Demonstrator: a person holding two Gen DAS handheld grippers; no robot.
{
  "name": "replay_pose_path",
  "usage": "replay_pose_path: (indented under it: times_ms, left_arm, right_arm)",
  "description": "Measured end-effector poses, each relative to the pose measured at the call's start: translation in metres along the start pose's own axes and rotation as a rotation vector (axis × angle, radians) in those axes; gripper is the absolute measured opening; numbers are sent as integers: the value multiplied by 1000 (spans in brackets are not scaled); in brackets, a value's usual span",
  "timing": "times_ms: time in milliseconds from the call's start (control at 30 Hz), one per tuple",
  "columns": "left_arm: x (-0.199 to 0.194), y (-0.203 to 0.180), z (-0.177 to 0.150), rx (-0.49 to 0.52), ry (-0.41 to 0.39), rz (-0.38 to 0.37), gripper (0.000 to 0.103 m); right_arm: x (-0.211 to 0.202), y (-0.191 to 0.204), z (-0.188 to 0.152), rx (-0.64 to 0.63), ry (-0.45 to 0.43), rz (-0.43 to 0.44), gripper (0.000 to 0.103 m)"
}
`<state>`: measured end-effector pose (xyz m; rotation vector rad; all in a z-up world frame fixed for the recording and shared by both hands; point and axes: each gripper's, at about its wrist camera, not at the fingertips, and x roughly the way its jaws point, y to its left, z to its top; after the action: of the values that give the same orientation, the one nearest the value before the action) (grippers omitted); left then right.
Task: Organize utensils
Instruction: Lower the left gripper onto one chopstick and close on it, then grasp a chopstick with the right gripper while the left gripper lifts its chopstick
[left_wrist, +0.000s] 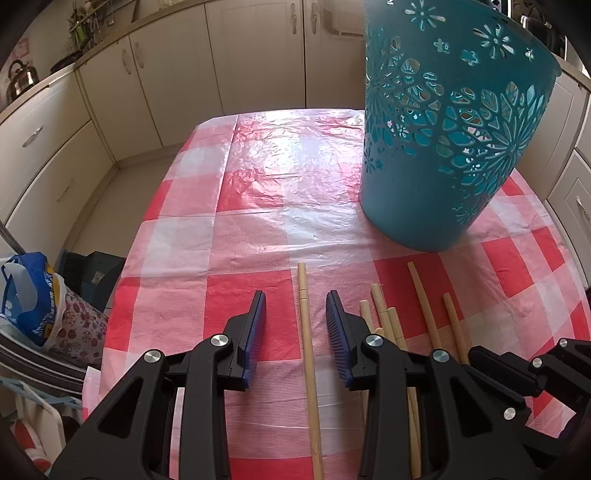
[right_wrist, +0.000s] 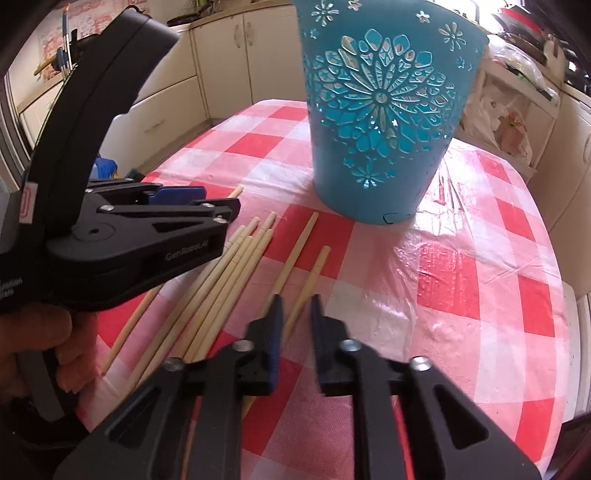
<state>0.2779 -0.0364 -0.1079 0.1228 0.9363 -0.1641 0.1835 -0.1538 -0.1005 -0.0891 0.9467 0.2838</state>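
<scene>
Several wooden chopsticks (right_wrist: 221, 273) lie loose on the red-and-white checked tablecloth (left_wrist: 258, 184) in front of a tall teal cut-out basket (left_wrist: 443, 129), which also shows in the right wrist view (right_wrist: 380, 110). My left gripper (left_wrist: 295, 299) is open, low over the cloth, with one chopstick (left_wrist: 306, 332) lying between its fingers; it also shows in the right wrist view (right_wrist: 192, 199). My right gripper (right_wrist: 297, 301) is open with the rightmost chopstick (right_wrist: 308, 280) between its fingers; part of it shows at the left wrist view's right edge (left_wrist: 535, 365).
Cream kitchen cabinets (left_wrist: 147, 74) surround the table. A kettle (left_wrist: 20, 79) stands on the counter at left. Bags (left_wrist: 33, 295) sit on the floor left of the table. Plastic bags (right_wrist: 498, 122) lie behind the basket at right.
</scene>
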Motion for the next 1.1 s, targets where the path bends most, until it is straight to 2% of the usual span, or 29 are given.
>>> replay_pose_path:
  times_ms: [33, 67, 100, 200, 267, 367, 433, 500, 633, 767, 833, 900, 1100]
  left_arm:
    - [-1, 0, 0, 1, -1, -11, 22]
    - [-2, -1, -1, 4, 0, -21, 13]
    - [-3, -1, -1, 8, 2, -32, 10]
    - [-5, -4, -3, 18, 8, -47, 9]
    - [-5, -5, -3, 21, 15, -45, 10]
    - [-4, -7, -1, 23, 19, -36, 15]
    - [-3, -9, -1, 40, 11, -26, 15]
    - [-3, -10, -1, 45, 11, -53, 5]
    - [-6, -7, -4, 38, 10, -71, 5]
    - [-4, -10, -3, 53, 20, -54, 6]
    - [-5, -4, 1, 21, 28, -97, 4]
    - [-21, 5, 2, -9, -32, -114, 4]
    - [-83, 35, 3, -106, -246, -247, 4]
  right_arm:
    - [-1, -1, -1, -3, 0, 0, 10]
    - [-3, -2, -3, -4, 2, -4, 10]
    - [-3, -4, -3, -3, 4, -8, 9]
    - [-5, -11, -6, 5, 18, -9, 8]
    - [-6, -15, -5, 9, 21, -28, 13]
    - [-3, -15, -3, 8, 15, -26, 14]
    - [-2, -12, -3, -2, 10, -29, 14]
    - [-2, -11, -3, -8, 9, -18, 8]
    - [-6, -11, -6, -7, 15, -4, 7]
    - [-3, -8, -3, -37, 23, -10, 7]
    - [-3, -9, -3, -32, 23, -3, 6]
    - [-5, -13, -5, 1, 17, 19, 6]
    - [-9, -24, -11, 79, -9, 65, 6]
